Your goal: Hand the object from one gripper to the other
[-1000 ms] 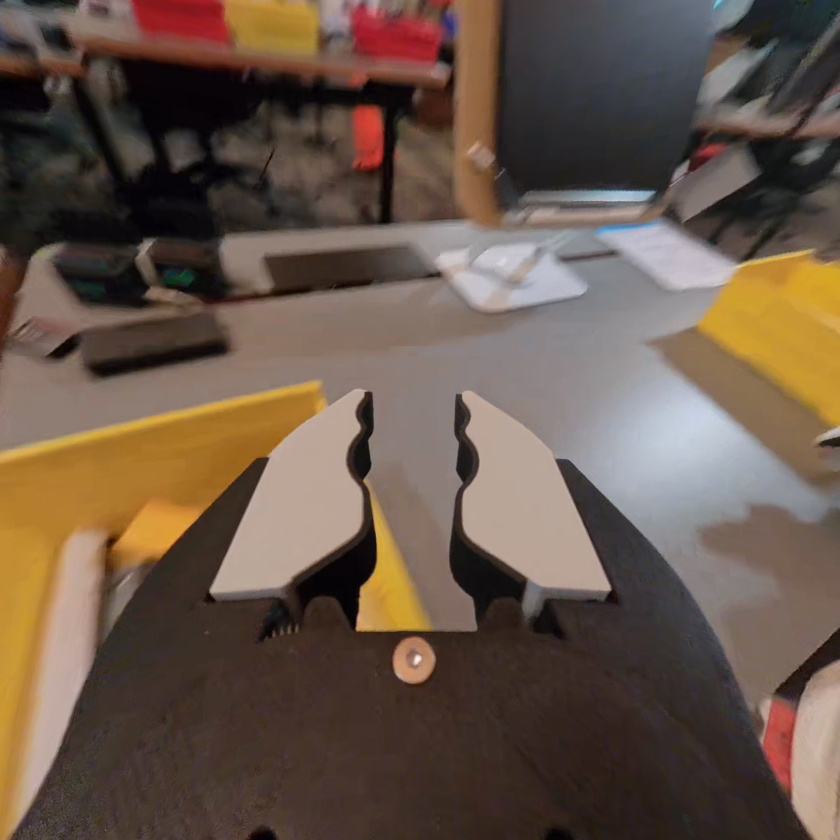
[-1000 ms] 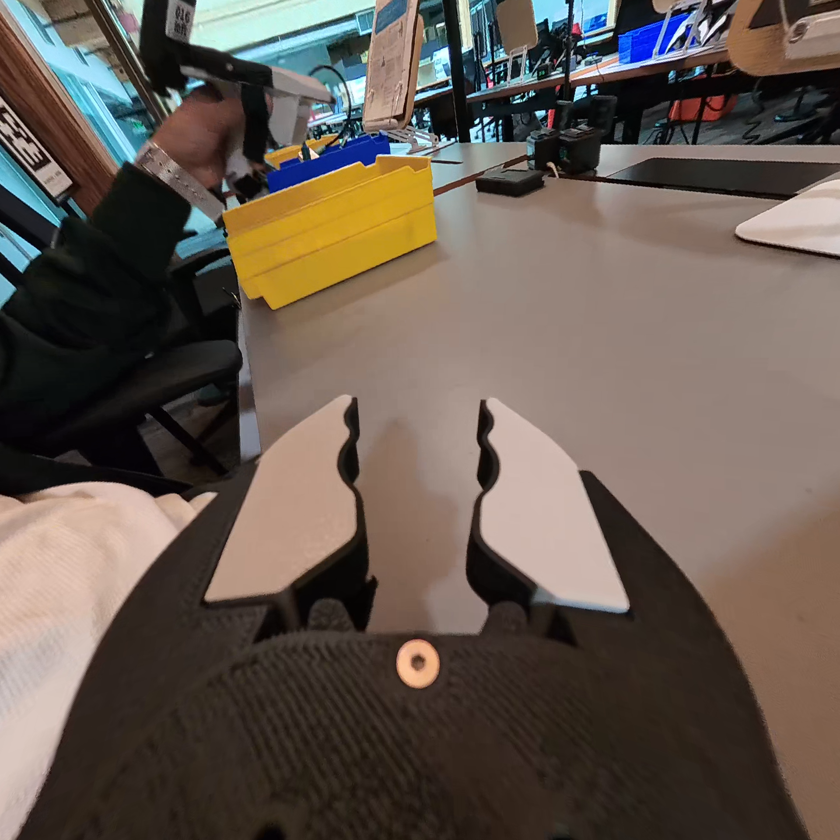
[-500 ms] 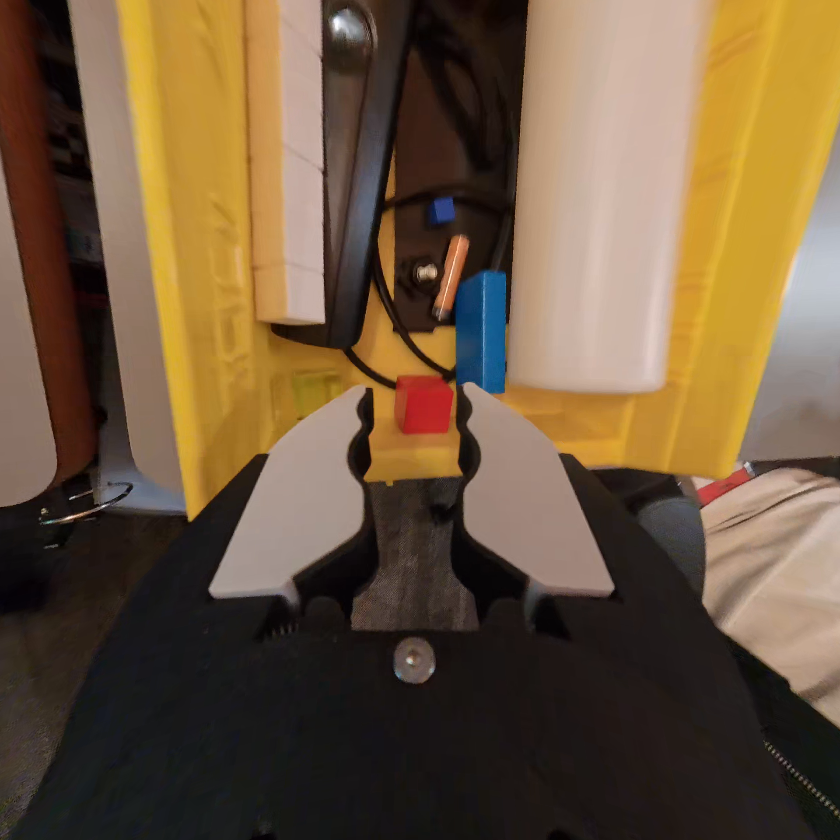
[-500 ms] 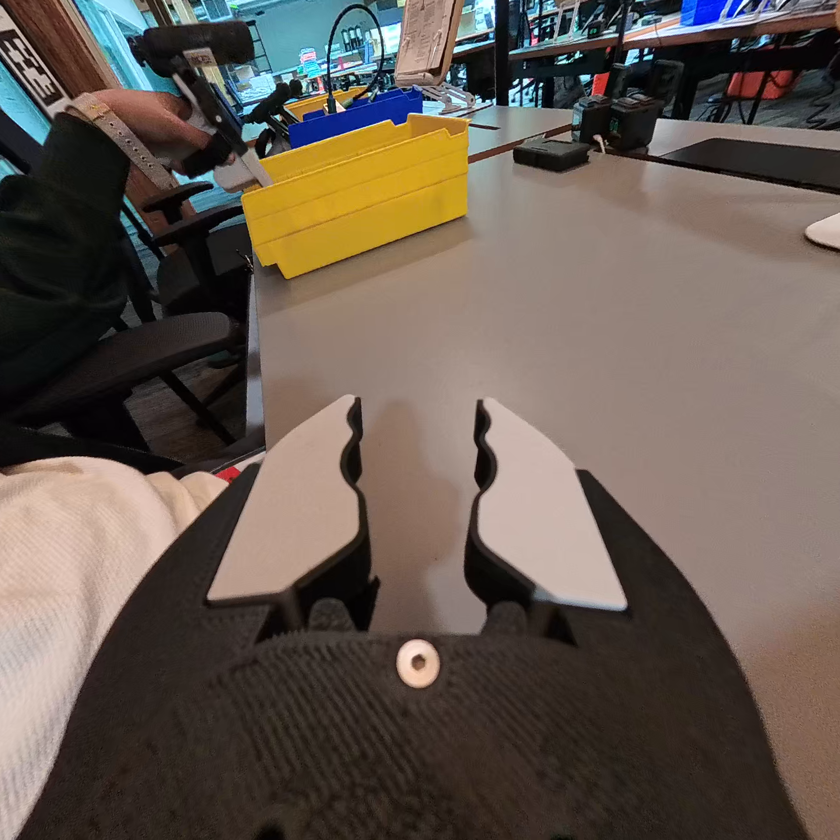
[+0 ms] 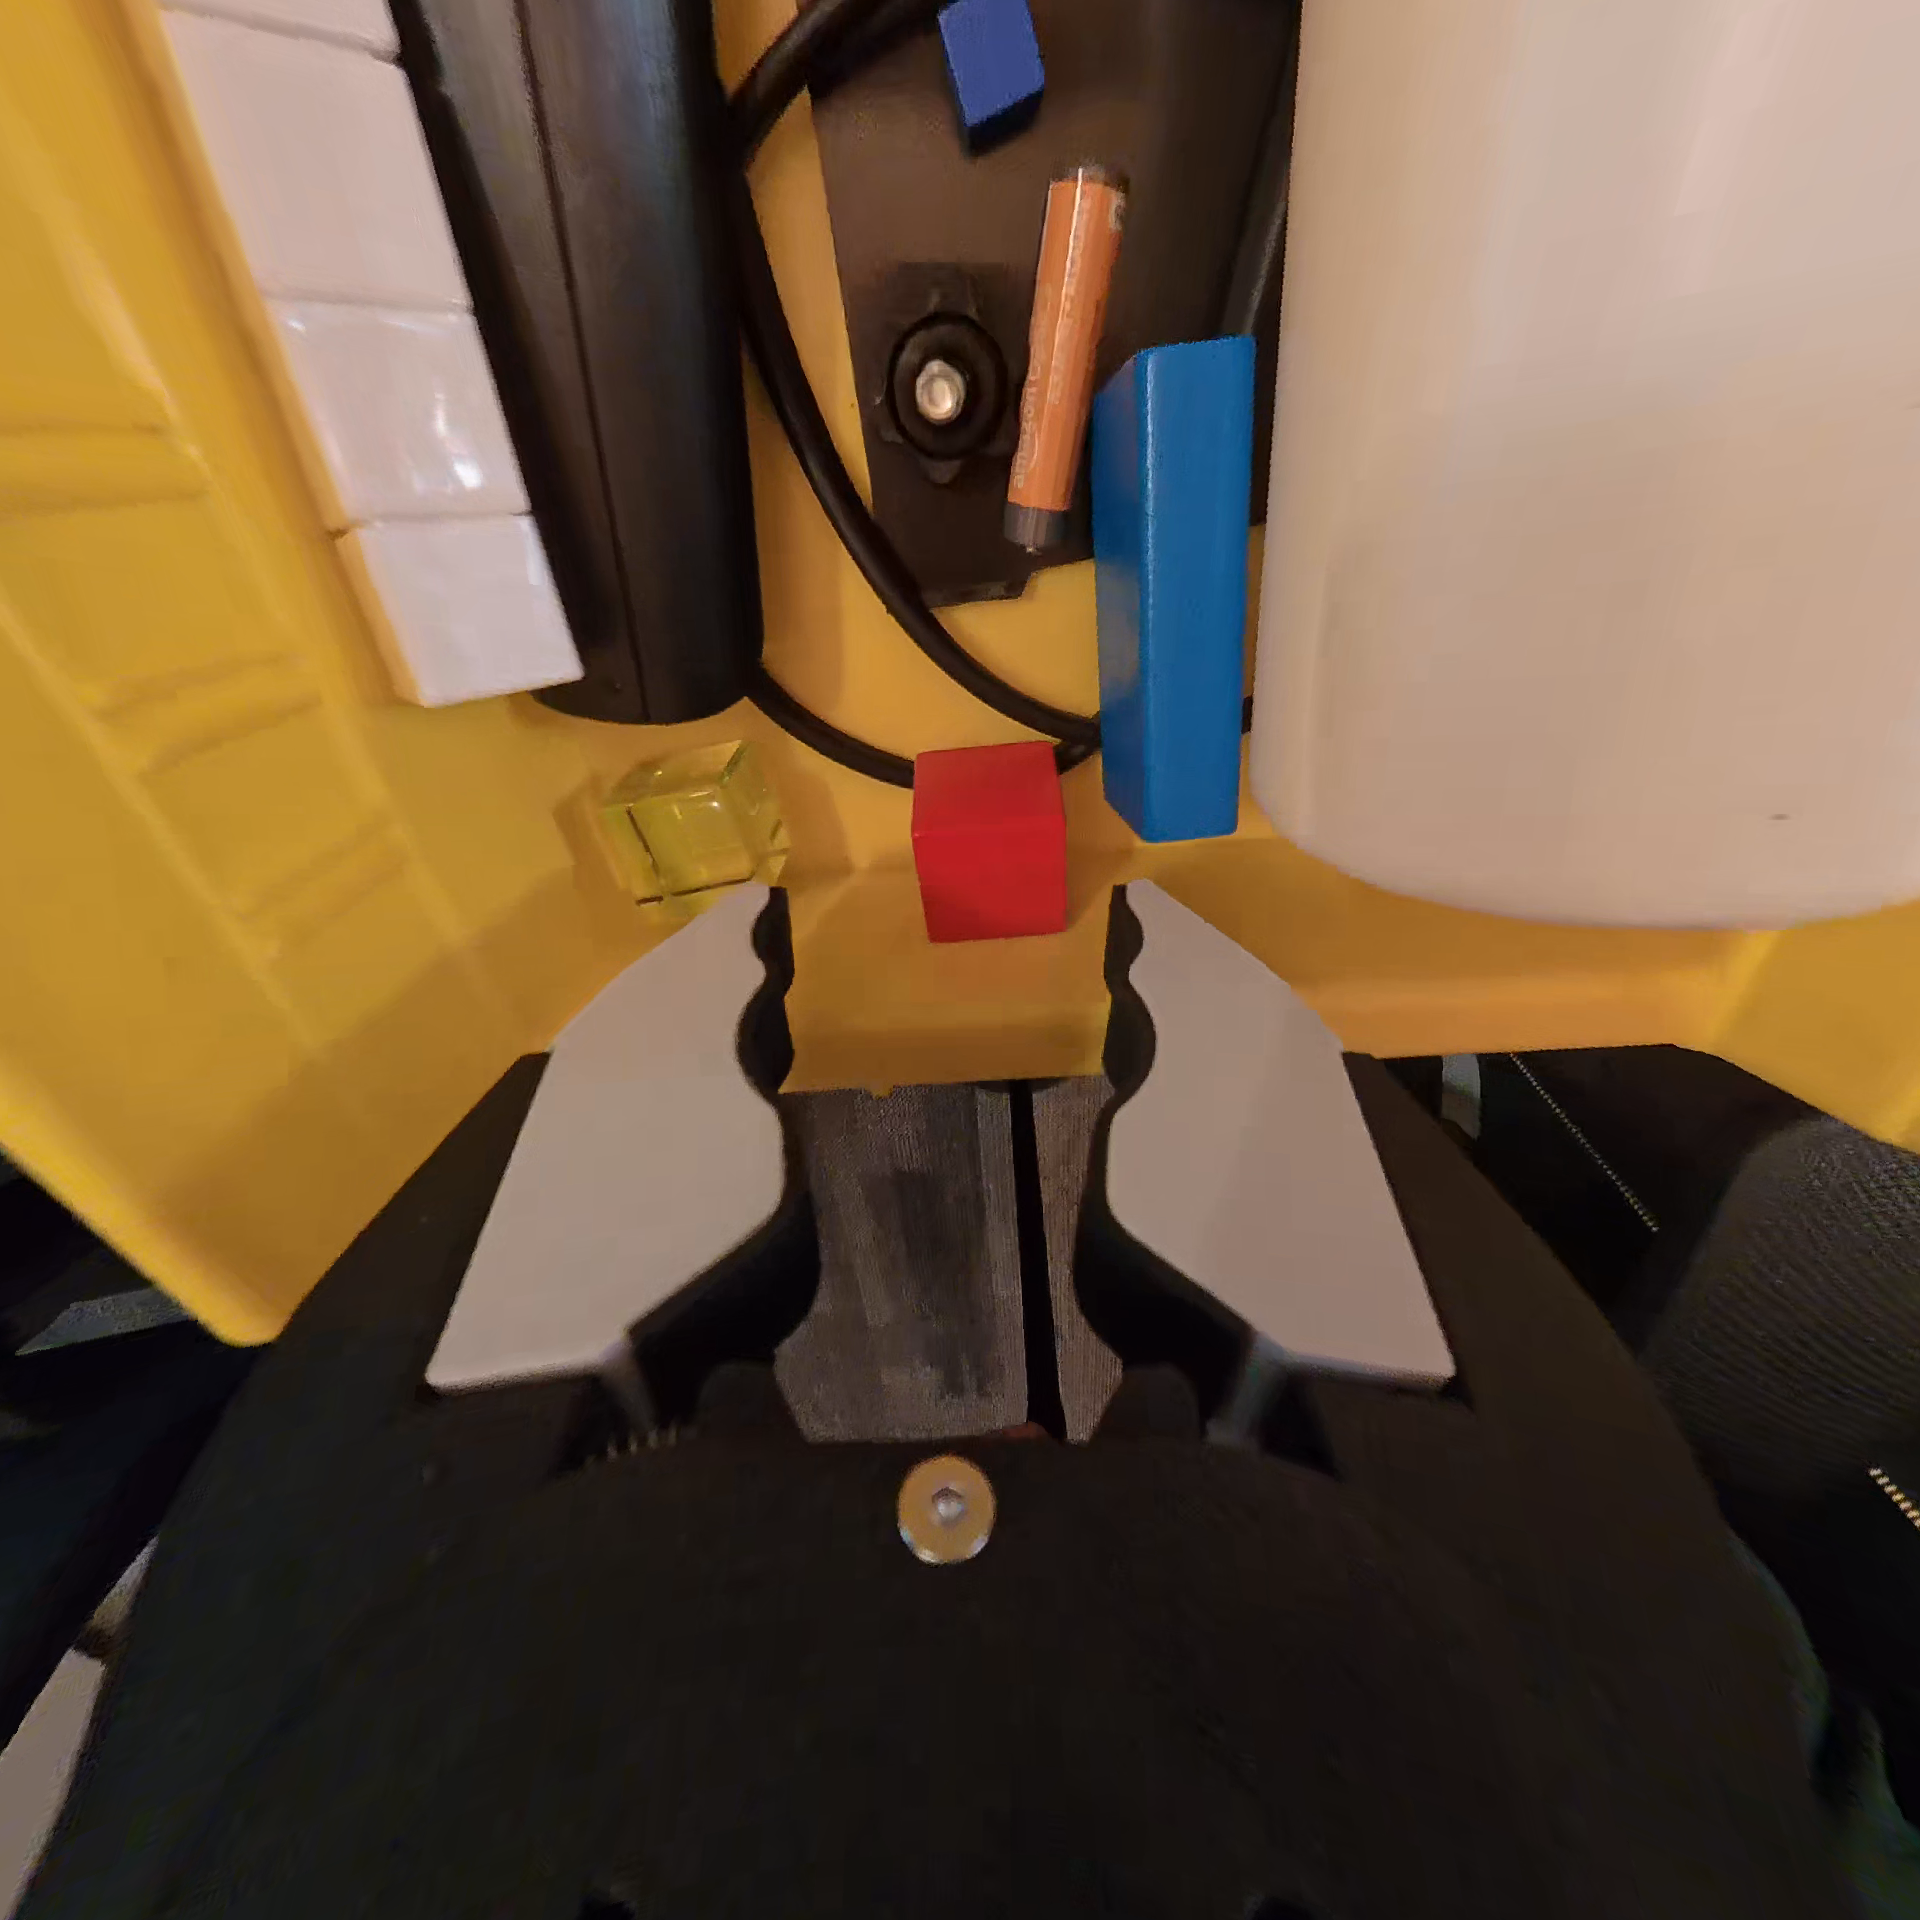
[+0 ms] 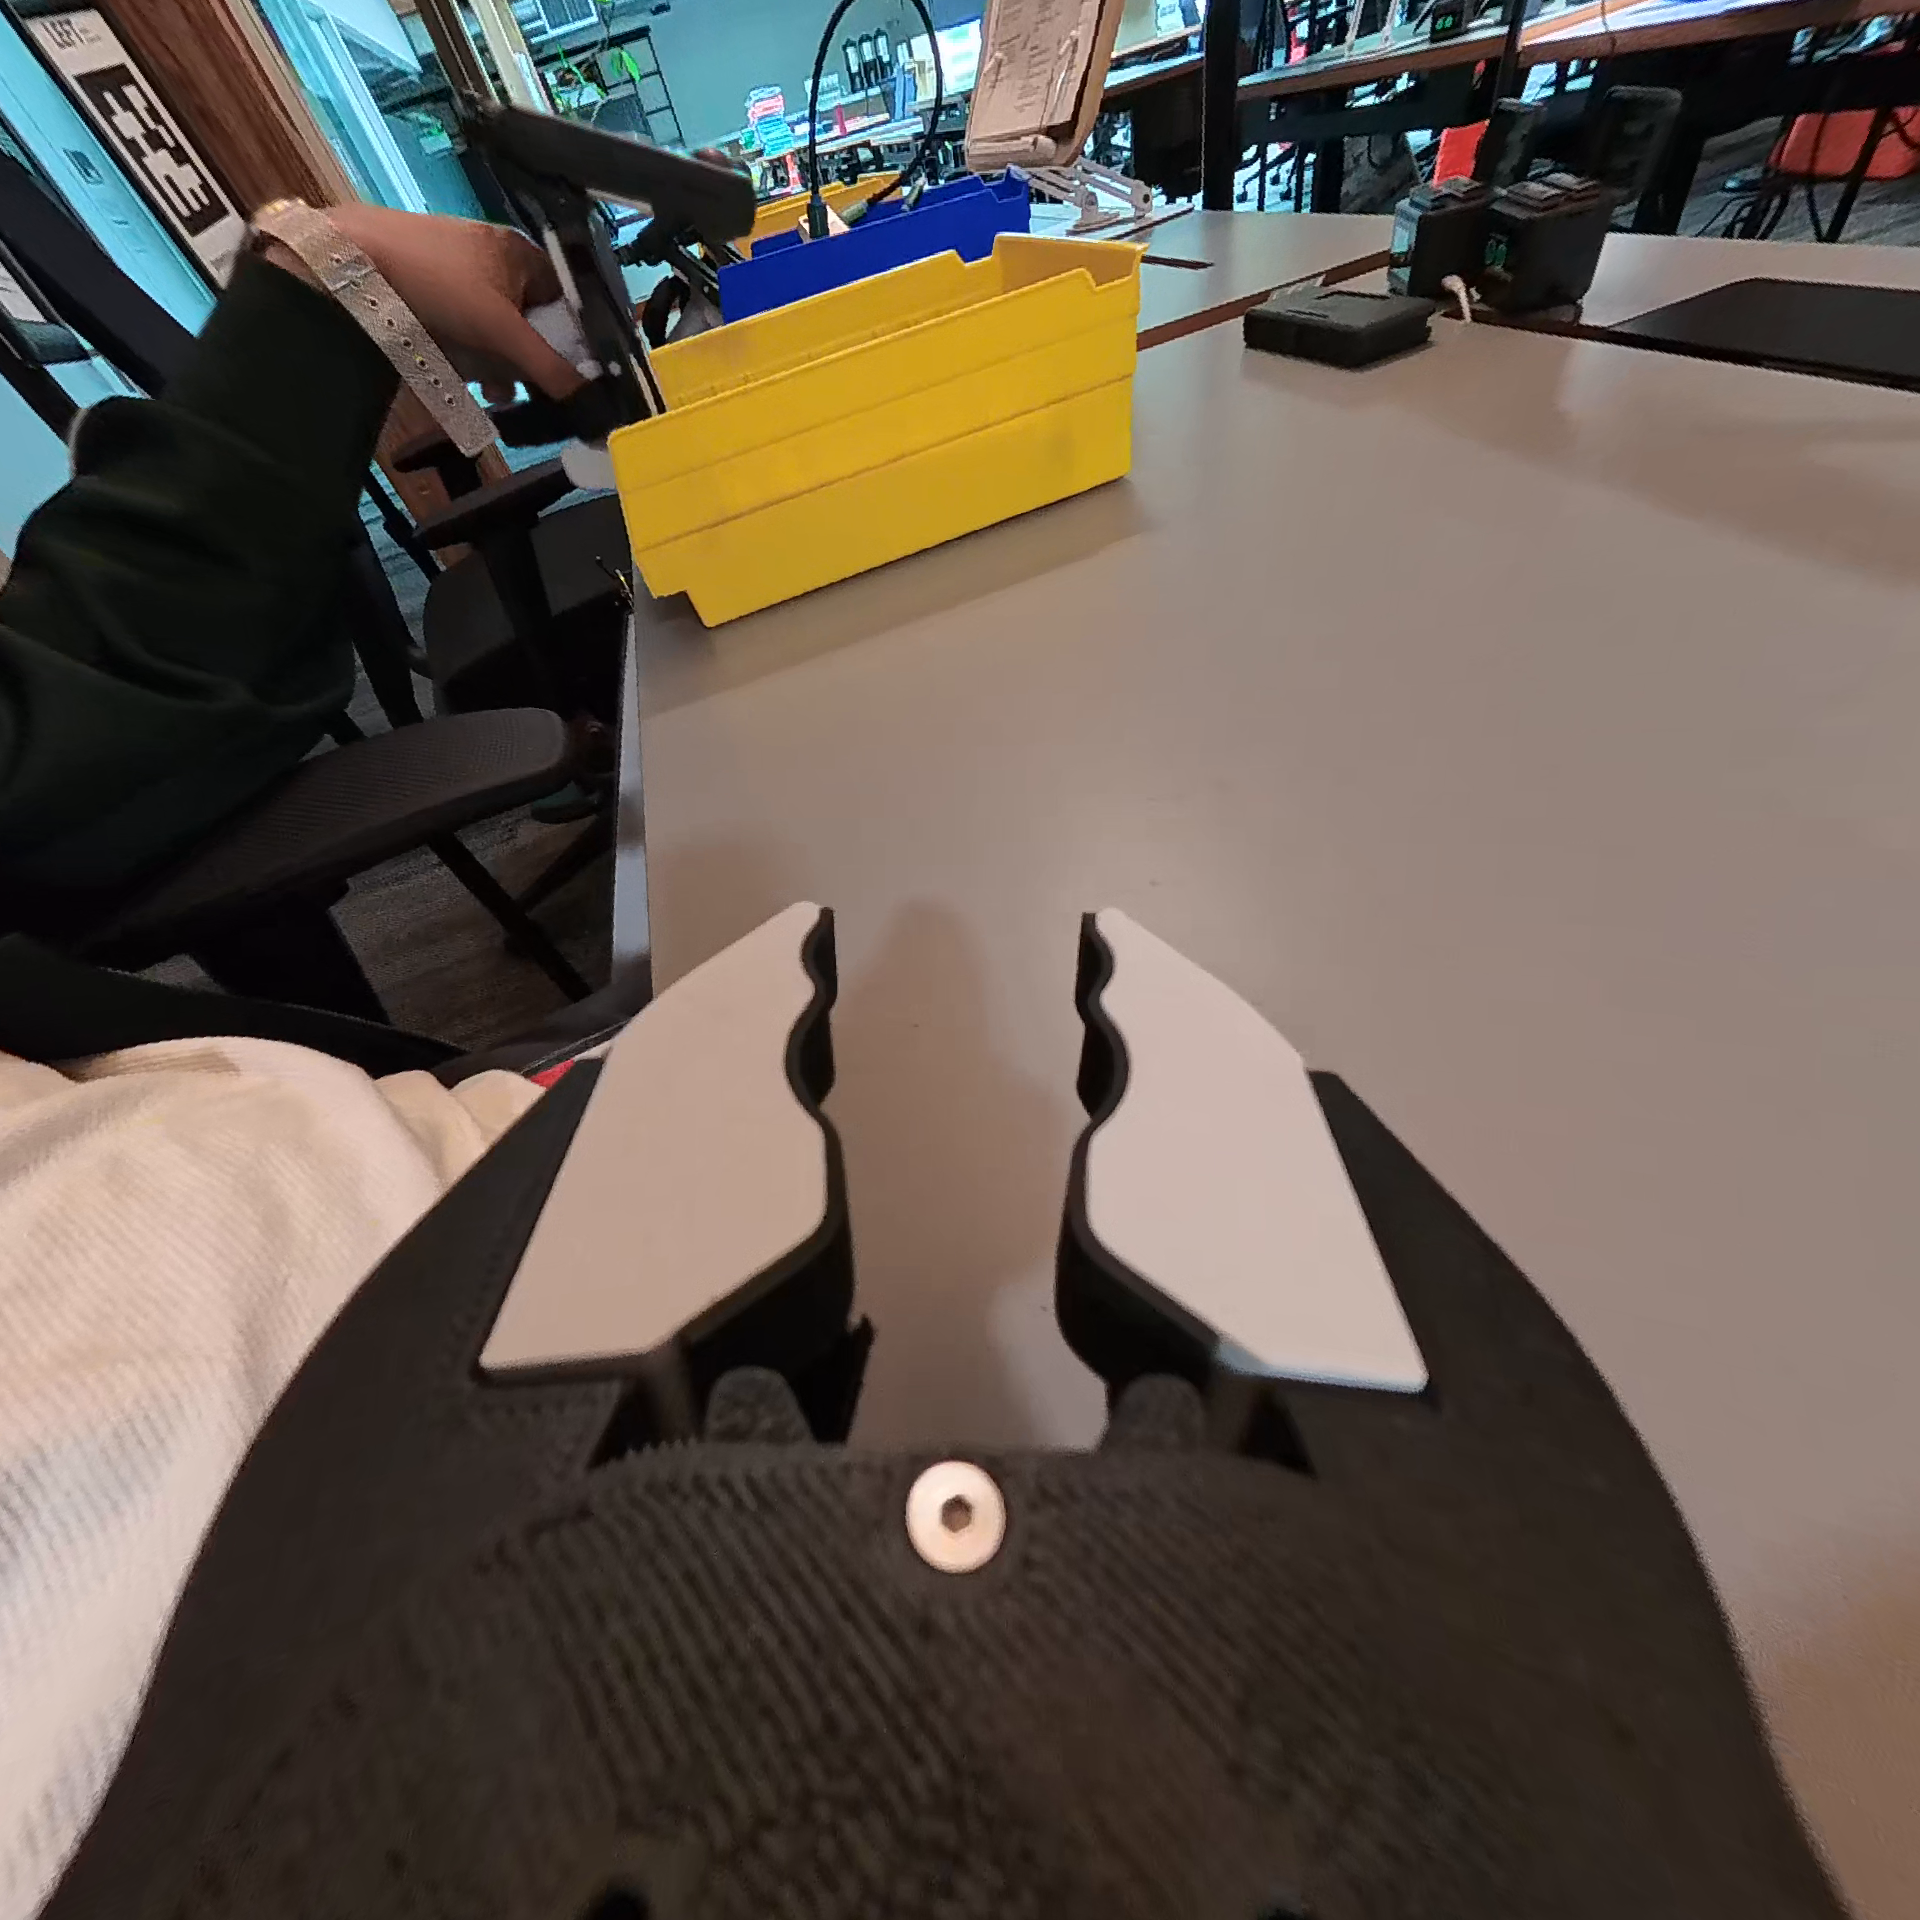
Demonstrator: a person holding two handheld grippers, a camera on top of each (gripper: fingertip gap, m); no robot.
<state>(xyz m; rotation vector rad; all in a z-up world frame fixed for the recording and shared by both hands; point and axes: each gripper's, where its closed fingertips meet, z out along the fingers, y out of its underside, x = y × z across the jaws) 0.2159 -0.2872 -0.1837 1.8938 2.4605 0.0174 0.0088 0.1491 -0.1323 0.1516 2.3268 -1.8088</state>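
Observation:
My left gripper [image 5: 943, 912] is open and points down into a yellow bin [image 5: 187, 852]. A small red cube [image 5: 989, 840] lies on the bin floor just beyond my fingertips, nearer the right one, not held. A long blue block [image 5: 1172, 582], an orange battery [image 5: 1068, 353] and a clear yellow cube [image 5: 698, 823] lie close by. My right gripper [image 6: 954, 935] is open and empty, low over the grey table [image 6: 1351, 748]. In the right wrist view the left gripper's body [image 6: 603, 239] shows in a hand [image 6: 457, 281] at the yellow bin [image 6: 883, 436].
The bin also holds a white cylinder [image 5: 1579, 436], a strip of white tiles [image 5: 384, 395], a black bar [image 5: 623, 353], a black cable [image 5: 831, 540] and a small blue piece [image 5: 989, 62]. A blue bin [image 6: 873, 249], black chargers [image 6: 1496, 239] and a chair armrest [image 6: 343, 810] show in the right wrist view. My right fingertips sit around 50 centimetres from my left ones. It is some 6 centimetres from my left tips to the long blue block [image 5: 1172, 582]. The orange battery [image 5: 1068, 353] lies some 8 centimetres from my left tips, 45 centimetres from my right tips.
My left gripper swung from over the table down into the yellow bin, came closer to the red cube and opened wider. My right gripper stays open and has shifted only slightly.

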